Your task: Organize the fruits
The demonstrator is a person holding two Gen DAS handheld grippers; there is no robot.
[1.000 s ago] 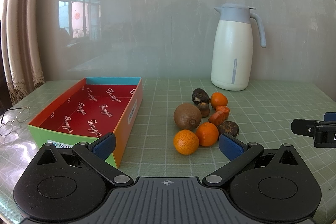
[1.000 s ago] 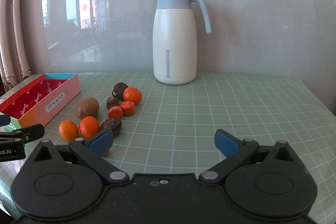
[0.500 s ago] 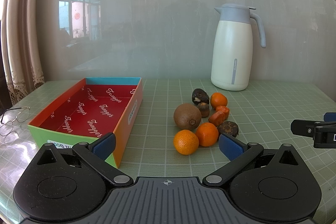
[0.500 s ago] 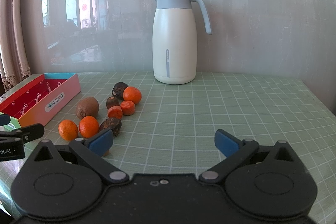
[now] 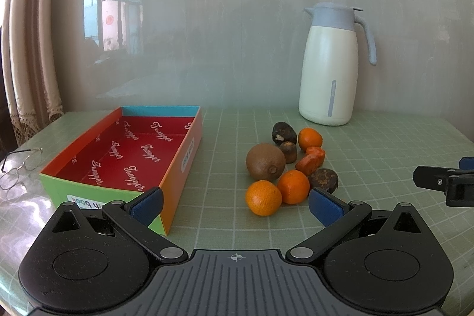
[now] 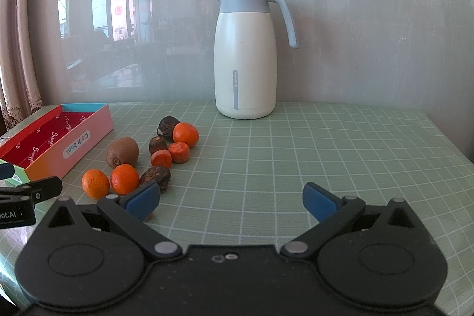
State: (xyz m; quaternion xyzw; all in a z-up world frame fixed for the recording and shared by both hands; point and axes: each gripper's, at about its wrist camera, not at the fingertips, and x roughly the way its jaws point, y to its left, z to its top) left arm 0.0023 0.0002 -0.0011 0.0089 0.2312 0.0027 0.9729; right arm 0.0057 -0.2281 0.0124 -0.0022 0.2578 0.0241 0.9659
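1. Two tongs wait with jaws spread wide, and both grasp nothing: the left tongs (image 5: 235, 205) hang low over the table between the box (image 5: 177, 176) and the fruits, and the right tongs (image 6: 231, 202) are just beside the fruit pile, over bare table (image 6: 326, 153).
2. No fruit is in the box, so I judge that the first pick is not yet begun.
3. Nearest to the left tongs is one orange (image 5: 263, 197); the kiwi (image 5: 265, 161) lies behind it.
4. Next move, I think: go forward, close on the orange gently, carry it to the box.
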